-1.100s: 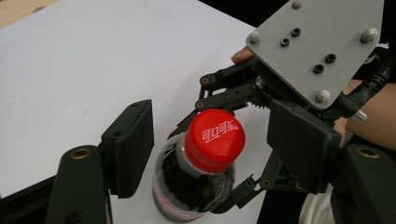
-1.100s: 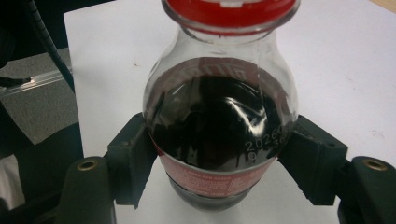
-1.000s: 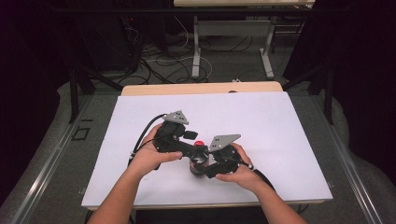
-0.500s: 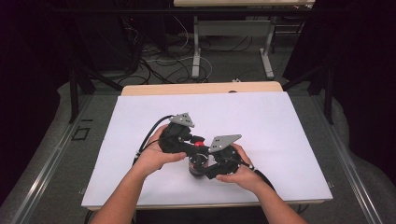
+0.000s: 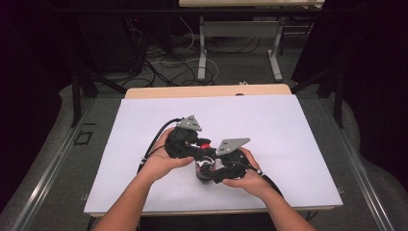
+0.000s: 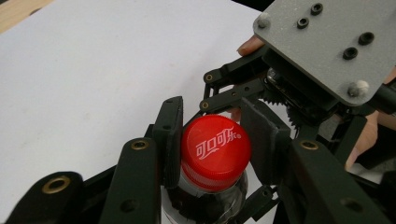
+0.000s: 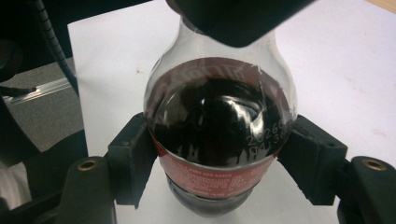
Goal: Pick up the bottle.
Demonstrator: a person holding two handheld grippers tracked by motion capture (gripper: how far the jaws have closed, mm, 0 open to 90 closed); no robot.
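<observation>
Now the left hand-held gripper (image 6: 210, 149) has reached and clamped the red cap (image 6: 215, 152); the right hand-held gripper (image 7: 219, 158) still clamps the bottle (image 7: 219, 135).

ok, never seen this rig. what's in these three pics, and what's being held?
No robot: a person holds a hand-operated claw in each hand. The high view looks down on the white-covered table; the other two come from cameras riding on each claw. The left claw is closed on the red screw cap of a small clear plastic bottle of dark cola. The right claw clamps the bottle's body at its red label. This looks like a cap-twisting setup, though that's my guess.
</observation>
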